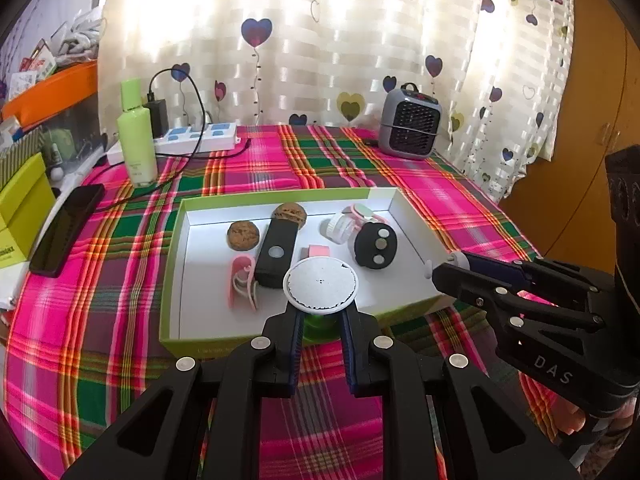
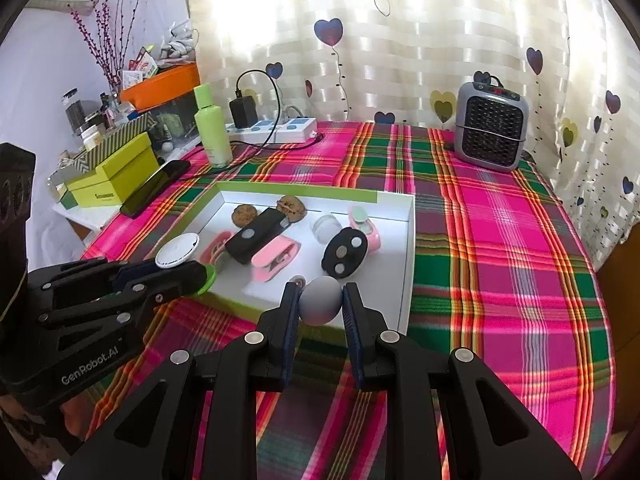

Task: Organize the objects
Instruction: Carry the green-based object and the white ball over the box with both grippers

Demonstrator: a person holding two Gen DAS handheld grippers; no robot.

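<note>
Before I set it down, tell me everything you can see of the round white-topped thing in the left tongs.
The round white-topped thing is a flat disc with a matte white face, a raised white rim and a tiny centre mark; a bright green underside shows in the right wrist view. It looks like plastic. It lies nearly level, clamped at its near edge by the left tongs, above the near wall of the white box. Nothing else touches it.

Beyond the tongs, daylight glowed through a cream heart-print curtain. A bright plaid cloth covered the table; an orange wooden cupboard stood to their right.
</note>
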